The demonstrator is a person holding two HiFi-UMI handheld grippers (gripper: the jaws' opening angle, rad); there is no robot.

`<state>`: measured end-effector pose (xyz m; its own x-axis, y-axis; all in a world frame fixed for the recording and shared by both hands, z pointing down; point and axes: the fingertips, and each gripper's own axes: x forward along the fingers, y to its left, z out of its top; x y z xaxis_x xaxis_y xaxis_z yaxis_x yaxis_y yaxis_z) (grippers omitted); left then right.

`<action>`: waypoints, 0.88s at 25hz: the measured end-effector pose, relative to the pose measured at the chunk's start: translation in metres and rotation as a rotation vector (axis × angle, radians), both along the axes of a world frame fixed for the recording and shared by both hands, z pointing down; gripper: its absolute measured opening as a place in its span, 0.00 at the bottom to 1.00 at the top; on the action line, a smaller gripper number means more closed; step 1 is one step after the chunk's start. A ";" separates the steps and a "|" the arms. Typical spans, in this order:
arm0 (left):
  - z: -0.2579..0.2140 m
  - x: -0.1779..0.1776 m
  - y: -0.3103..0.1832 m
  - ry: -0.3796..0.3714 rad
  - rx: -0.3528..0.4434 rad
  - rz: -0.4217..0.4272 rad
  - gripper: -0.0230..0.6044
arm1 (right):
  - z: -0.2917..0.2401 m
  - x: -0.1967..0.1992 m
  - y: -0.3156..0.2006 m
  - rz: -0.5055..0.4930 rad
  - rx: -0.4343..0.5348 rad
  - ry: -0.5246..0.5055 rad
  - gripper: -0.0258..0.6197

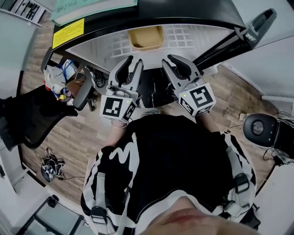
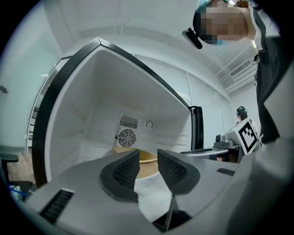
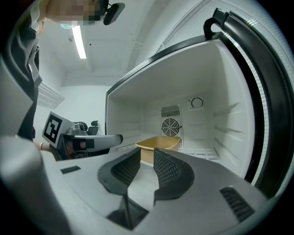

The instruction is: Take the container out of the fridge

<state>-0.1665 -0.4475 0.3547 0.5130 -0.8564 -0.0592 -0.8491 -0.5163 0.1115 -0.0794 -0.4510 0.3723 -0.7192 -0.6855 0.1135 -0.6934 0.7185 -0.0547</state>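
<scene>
- Container [image 3: 158, 146]: one tan, open-topped rectangular tub. It sits on the white shelf [image 1: 183, 36], deep in the fridge [image 1: 151, 13], just in front of the fan grille [image 3: 170, 126] on the far wall. Neither gripper is touching it.
- Handling (judged): thin moulded plastic with a rolled rim. It is probably light, and from above it looks empty. The walls are stiff enough to lift by but may flex if pinched hard. The surface is smooth, so likely slippery, and it does not look fragile.
- Where to take hold (judged): the near wall at the rim, one jaw inside and one outside. Otherwise one gripper on each short end, to keep it level.
- Left gripper [image 1: 133, 64]: jaws a little apart, nothing between the pads. The tub shows through the gap, further in.
- Right gripper [image 1: 168, 60]: jaws parted narrowly and empty, pointing into the fridge at the near edge of the shelf.
- Count: one container, one fridge with its door [image 1: 239, 39] swung open to the right, one fan grille, two grippers.
</scene>
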 end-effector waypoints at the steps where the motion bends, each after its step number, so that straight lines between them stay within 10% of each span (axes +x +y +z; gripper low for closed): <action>1: 0.001 0.000 -0.002 0.001 0.000 0.004 0.22 | 0.001 0.000 -0.002 0.001 -0.006 0.000 0.17; 22: 0.031 0.003 -0.045 -0.085 -0.114 0.060 0.42 | 0.031 -0.008 -0.058 -0.023 -0.128 0.185 0.41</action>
